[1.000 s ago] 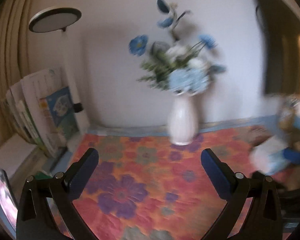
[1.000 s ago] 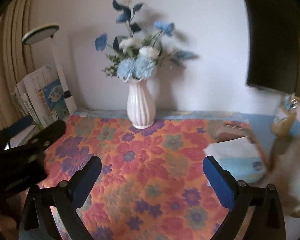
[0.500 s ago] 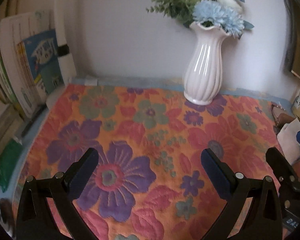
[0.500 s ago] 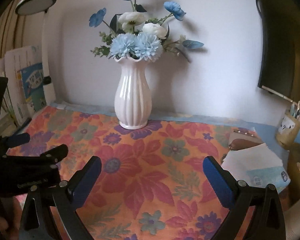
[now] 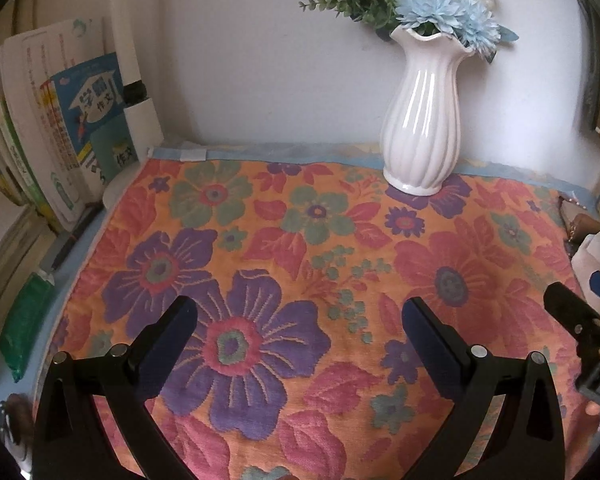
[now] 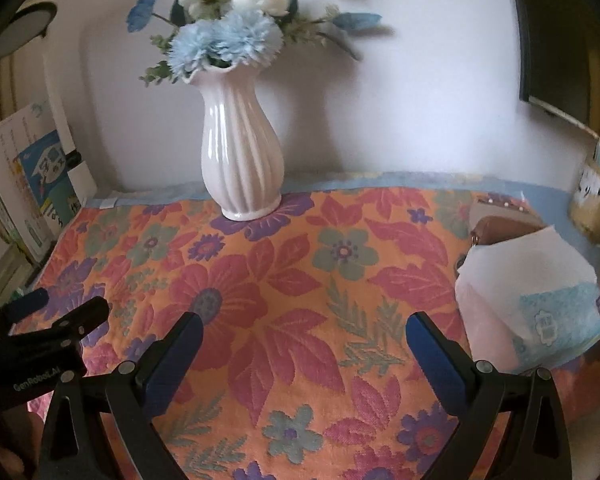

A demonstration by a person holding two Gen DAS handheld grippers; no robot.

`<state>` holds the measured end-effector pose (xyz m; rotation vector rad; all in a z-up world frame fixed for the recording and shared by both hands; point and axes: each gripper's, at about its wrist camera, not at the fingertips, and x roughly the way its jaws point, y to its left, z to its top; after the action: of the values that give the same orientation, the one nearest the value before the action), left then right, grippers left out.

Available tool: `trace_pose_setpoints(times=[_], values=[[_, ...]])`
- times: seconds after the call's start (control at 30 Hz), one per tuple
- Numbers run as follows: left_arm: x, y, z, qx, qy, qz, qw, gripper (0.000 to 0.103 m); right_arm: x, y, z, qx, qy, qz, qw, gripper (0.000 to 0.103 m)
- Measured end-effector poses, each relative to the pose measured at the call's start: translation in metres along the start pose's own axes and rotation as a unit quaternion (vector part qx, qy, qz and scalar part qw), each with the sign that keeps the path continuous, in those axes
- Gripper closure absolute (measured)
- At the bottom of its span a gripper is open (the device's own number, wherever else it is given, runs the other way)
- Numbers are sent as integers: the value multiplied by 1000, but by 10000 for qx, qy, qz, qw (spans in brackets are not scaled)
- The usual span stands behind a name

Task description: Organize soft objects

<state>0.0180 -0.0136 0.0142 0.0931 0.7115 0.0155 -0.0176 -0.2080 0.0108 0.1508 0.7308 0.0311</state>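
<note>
Over the flowery cloth [image 5: 300, 248] both grippers hang with nothing in them. The left gripper [image 5: 300, 320] has its jaws wide apart above a big purple flower print. The right gripper [image 6: 302, 330] has its jaws wide apart too. The cloth lies flat on the surface. A white vase [image 5: 420, 120] with blue flowers stands on the cloth at 1 o'clock from the left gripper. Books [image 5: 60, 140] lean at 10 o'clock. A soft tissue pack [image 6: 528, 300] sits on the cloth at 3 o'clock from the right gripper.
</note>
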Motion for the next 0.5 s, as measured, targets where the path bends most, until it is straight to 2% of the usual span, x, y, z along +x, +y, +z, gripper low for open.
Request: trace_pose_setpoints(times=[0.5], values=[[3,-9,-1,216,52,136,9997,1,4,3,0,-147,133,-52,9998,1]])
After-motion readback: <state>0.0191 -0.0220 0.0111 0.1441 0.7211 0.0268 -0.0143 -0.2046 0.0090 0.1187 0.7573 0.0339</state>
